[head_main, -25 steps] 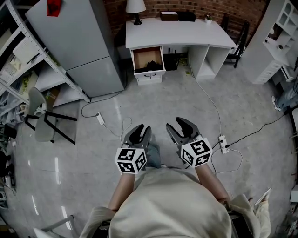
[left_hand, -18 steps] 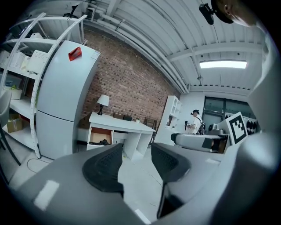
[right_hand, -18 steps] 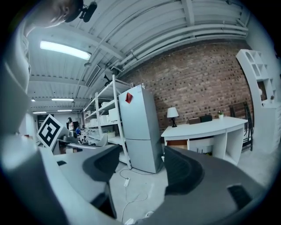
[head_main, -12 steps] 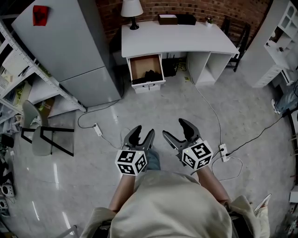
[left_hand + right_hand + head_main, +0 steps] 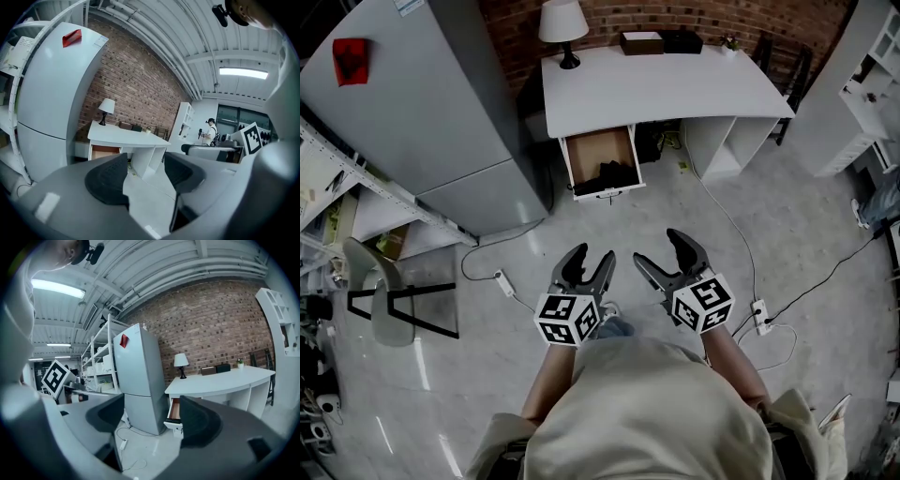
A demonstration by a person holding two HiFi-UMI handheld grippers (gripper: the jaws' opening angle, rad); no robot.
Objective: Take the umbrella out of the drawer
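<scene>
Under the white desk (image 5: 666, 89) a drawer (image 5: 602, 150) stands pulled out, and a dark folded umbrella (image 5: 615, 175) lies at its front. Both grippers hover over the floor well short of it. The left gripper (image 5: 589, 255) is opening its jaws, with nothing between them. The right gripper (image 5: 656, 247) is opening too, also empty. The left gripper view looks past its gripper (image 5: 145, 171) to the desk (image 5: 126, 137) and the drawer (image 5: 104, 152). Through the right gripper (image 5: 152, 420), the right gripper view shows the drawer (image 5: 174, 411) from the side.
A tall grey fridge (image 5: 422, 112) stands left of the desk, with metal shelving (image 5: 337, 187) and a chair (image 5: 384, 300) further left. A lamp (image 5: 561, 23) and boxes sit on the desk. Cables and a power strip (image 5: 759, 314) lie on the floor at right.
The person has walked toward the desk, so the drawer looks nearer and larger. Both grippers' jaws have spread wider.
</scene>
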